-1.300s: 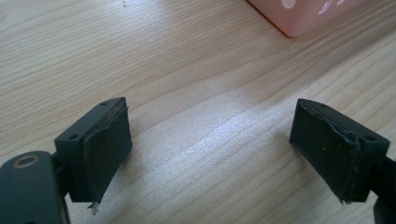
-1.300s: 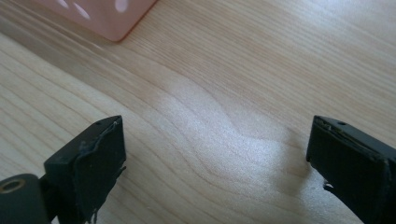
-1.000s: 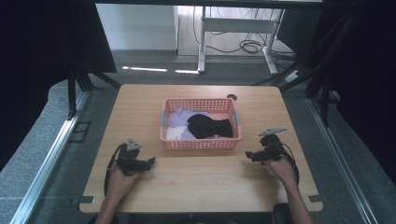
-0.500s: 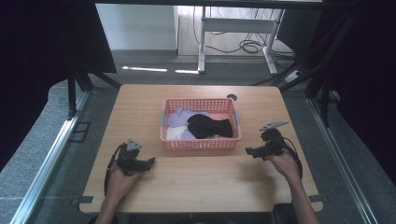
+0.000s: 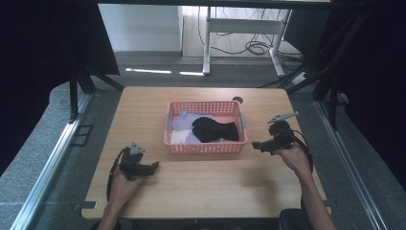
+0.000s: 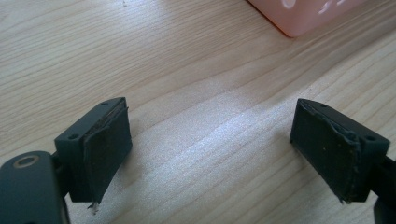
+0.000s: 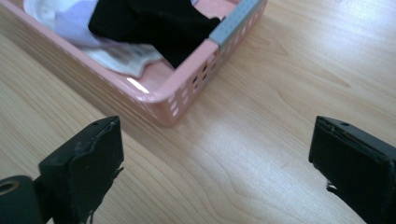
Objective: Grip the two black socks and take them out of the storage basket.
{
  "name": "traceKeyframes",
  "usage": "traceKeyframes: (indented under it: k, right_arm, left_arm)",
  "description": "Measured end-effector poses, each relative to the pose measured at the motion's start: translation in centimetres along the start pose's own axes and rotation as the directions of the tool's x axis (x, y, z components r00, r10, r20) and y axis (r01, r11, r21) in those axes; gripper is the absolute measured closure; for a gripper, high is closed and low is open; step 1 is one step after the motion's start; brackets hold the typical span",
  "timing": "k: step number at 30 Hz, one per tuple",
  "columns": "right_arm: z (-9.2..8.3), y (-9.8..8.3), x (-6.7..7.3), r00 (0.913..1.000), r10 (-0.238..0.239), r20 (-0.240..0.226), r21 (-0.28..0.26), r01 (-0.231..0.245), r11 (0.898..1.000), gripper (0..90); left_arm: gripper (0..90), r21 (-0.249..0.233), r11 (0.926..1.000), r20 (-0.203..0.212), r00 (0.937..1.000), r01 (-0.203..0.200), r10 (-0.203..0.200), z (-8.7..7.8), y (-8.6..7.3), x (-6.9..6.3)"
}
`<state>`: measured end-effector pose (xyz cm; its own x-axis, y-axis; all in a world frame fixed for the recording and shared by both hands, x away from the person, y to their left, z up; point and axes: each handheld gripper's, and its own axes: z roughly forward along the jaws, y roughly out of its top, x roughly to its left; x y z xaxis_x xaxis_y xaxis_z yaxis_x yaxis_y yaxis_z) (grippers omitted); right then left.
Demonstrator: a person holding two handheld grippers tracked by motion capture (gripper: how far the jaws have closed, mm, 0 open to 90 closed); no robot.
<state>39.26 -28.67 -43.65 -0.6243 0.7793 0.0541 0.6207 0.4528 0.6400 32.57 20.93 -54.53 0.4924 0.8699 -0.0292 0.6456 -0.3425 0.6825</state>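
Pink basket (image 5: 206,146) sits mid-counter (image 5: 201,187), long side facing the person. Inside: a black garment (image 5: 215,129) draped over pale lilac cloth (image 5: 182,122) and a white piece (image 5: 176,137). The black one lies uppermost and toward the basket's right end, so it is likely the first to come out.

Left tongs (image 5: 154,166) rest low on the counter, front-left of the basket and apart from it. Jaws spread wide, nothing between them; in the left gripper view bare wood grain shows between the pads (image 6: 105,149), with only a corner of the basket (image 6: 303,16) at the far edge. Reads as a parked, waiting posture.

Right tongs (image 5: 254,144) are held just off the basket's right end, raised a little on the hand (image 5: 294,155), pointing toward the basket. Also released and empty. The right gripper view looks across the basket corner (image 7: 177,100) at the black garment (image 7: 159,23), one edge of it hanging against the grey handle strip (image 7: 233,21).

Judgement: the right side is placed to approach first, since the dark cloth lies nearest that end. The basket wall stands between tongs and cloth, so a reach would need to go over the rim, not straight in.
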Motion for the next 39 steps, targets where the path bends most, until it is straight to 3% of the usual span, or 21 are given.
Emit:
traceKeyframes:
  k: [9, 19, 26, 34, 39]
  right_arm:
    - [-0.6, 2.4, 0.0, 0.9998, 0.014, -0.014, -0.025, -0.014, 1.0, 11.2]
    - [0.1, 6.0, 0.7, 0.9981, -0.045, -0.041, 0.003, 0.045, 0.999, 13.3]
    - [2.4, 8.4, 2.1, 0.9923, -0.1, -0.073, 0.048, 0.104, 0.993, 14.4]
    - [5.7, 10.1, 3.6, 0.9854, -0.139, -0.099, 0.115, 0.15, 0.982, 26.0]
    - [8.2, 10.5, 4.3, 0.9812, -0.159, -0.109, 0.175, 0.176, 0.969, 32.8]
  left_arm:
    - [12.3, 0.001, 1.0, 0.0, 1.0, -0.001, 0.001, 0.0, 0.0, 0.0]
    - [12.2, 0.002, 1.0, 0.0, 1.0, -0.003, 0.003, 0.0, 0.0, 0.0]
    - [12.2, 0.001, 1.0, 0.001, 1.0, -0.004, 0.004, 0.0, 0.0, 0.0]
    - [12.2, -0.002, 1.0, 0.001, 1.0, -0.003, 0.003, 0.0, 0.0, 0.0]
    - [12.2, -0.002, 1.0, 0.001, 1.0, -0.003, 0.003, 0.0, 0.0, 0.0]
